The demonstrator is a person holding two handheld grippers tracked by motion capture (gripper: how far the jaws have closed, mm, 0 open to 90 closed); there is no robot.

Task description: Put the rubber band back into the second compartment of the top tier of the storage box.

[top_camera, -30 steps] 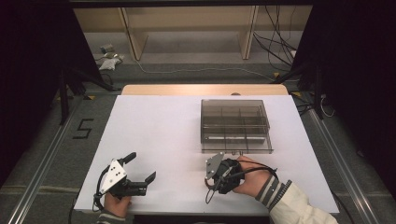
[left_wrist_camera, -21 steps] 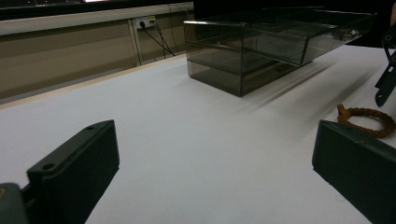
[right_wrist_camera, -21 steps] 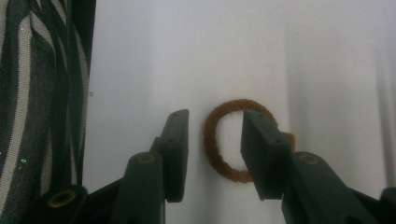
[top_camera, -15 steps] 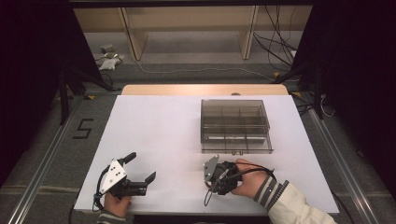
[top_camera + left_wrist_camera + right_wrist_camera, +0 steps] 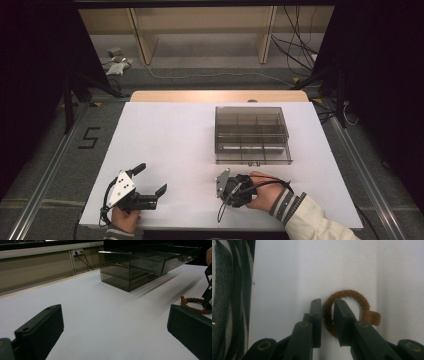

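Near the front edge of the white table (image 5: 170,135), the right gripper (image 5: 327,315) points down at a brown braided ring (image 5: 348,296) lying flat on the surface. Its jaws have just been closing; one side of the ring sits between them, pinched or nearly so, a small tab sticking out at the ring's far side. To the left, well apart, the left gripper (image 5: 150,185) rests low, jaws spread wide with nothing between. Farther back stands a smoky clear compartment box (image 5: 252,135).
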